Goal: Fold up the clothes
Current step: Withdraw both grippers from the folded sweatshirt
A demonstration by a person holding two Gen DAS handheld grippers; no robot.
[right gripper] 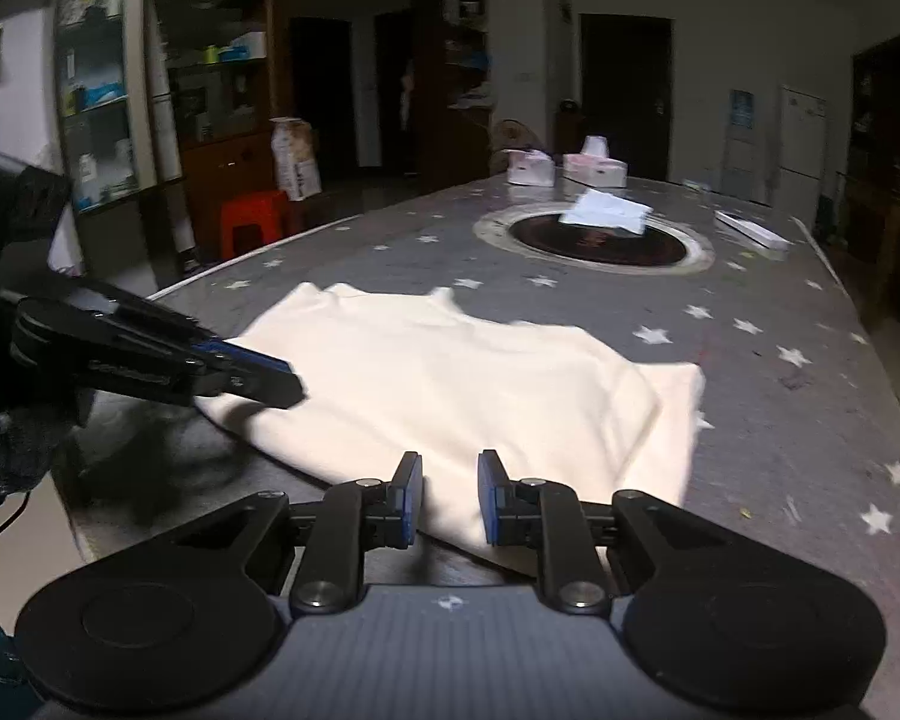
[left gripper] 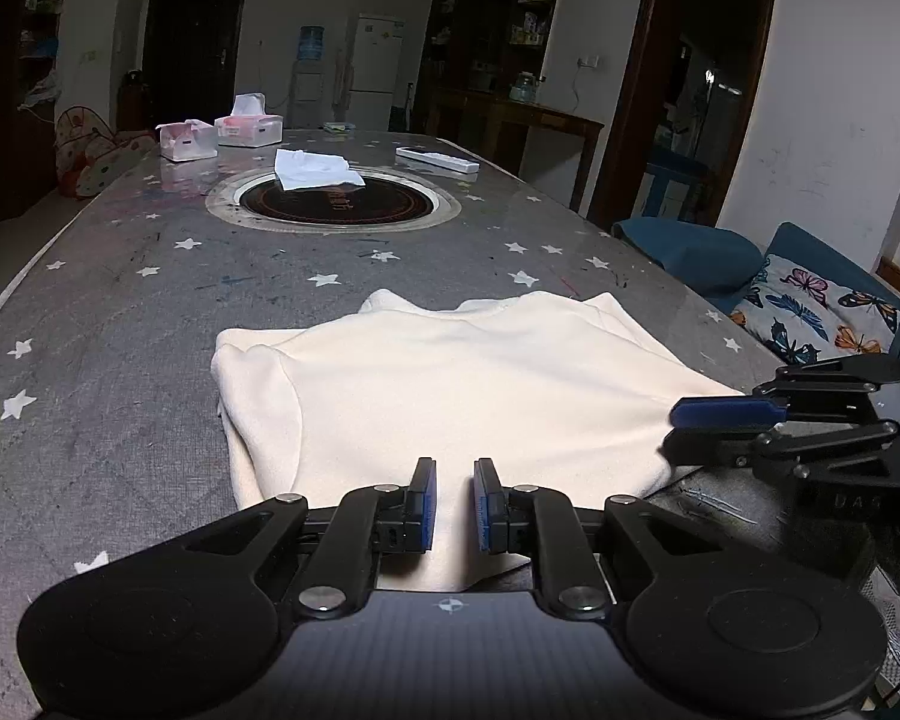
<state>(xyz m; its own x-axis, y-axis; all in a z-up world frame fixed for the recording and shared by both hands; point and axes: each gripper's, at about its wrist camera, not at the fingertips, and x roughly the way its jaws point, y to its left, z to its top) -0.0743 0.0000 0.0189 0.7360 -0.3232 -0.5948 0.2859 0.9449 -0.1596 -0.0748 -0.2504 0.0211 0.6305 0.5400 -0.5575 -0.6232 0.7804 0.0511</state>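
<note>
cream garment (left gripper: 468, 396) lies partly folded at the worktop's (left gripper: 120, 312) near edge, its hem between both narrowly parted grippers, left gripper (left gripper: 453, 507) and right gripper (right gripper: 450, 501); pinching evenly and lifting together should keep the fold square.

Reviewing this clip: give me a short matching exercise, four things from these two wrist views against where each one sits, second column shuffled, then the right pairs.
Things:
1. cream garment
2. white cloth
3. tissue boxes
4. butterfly cushion

Places:
A. at the far end of the table
B. off the table, on the blue seat beside it
C. spread on the near end, just ahead of both grippers
D. lying over the rim of the round dark inset in the tabletop

Pairs: 1-C, 2-D, 3-A, 4-B
</note>
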